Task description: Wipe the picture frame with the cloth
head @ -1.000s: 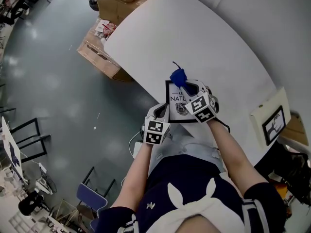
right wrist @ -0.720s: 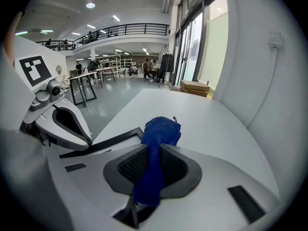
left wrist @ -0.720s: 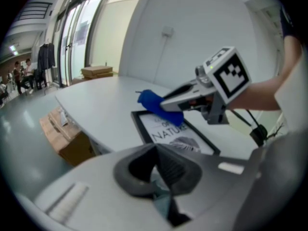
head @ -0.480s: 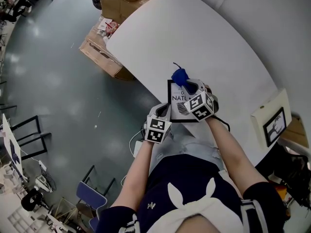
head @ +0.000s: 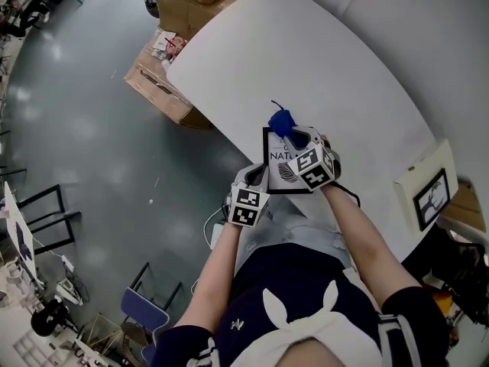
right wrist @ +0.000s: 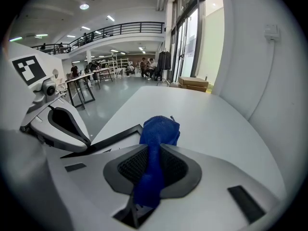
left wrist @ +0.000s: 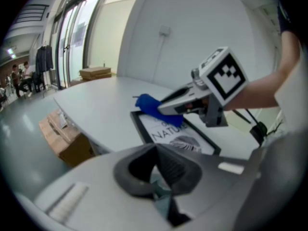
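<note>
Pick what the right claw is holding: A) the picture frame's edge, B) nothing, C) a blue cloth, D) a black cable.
C: the right gripper view shows the blue cloth pinched between the jaws of the right claw, its free end bunched out beyond their tips.

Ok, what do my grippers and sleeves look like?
The left gripper and right gripper are white plastic shells with dark ribbed pads in the tongs; each carries a cube of black-and-white square markers. A black cable trails by the right one. The sleeves are short, navy, white-striped.
</note>
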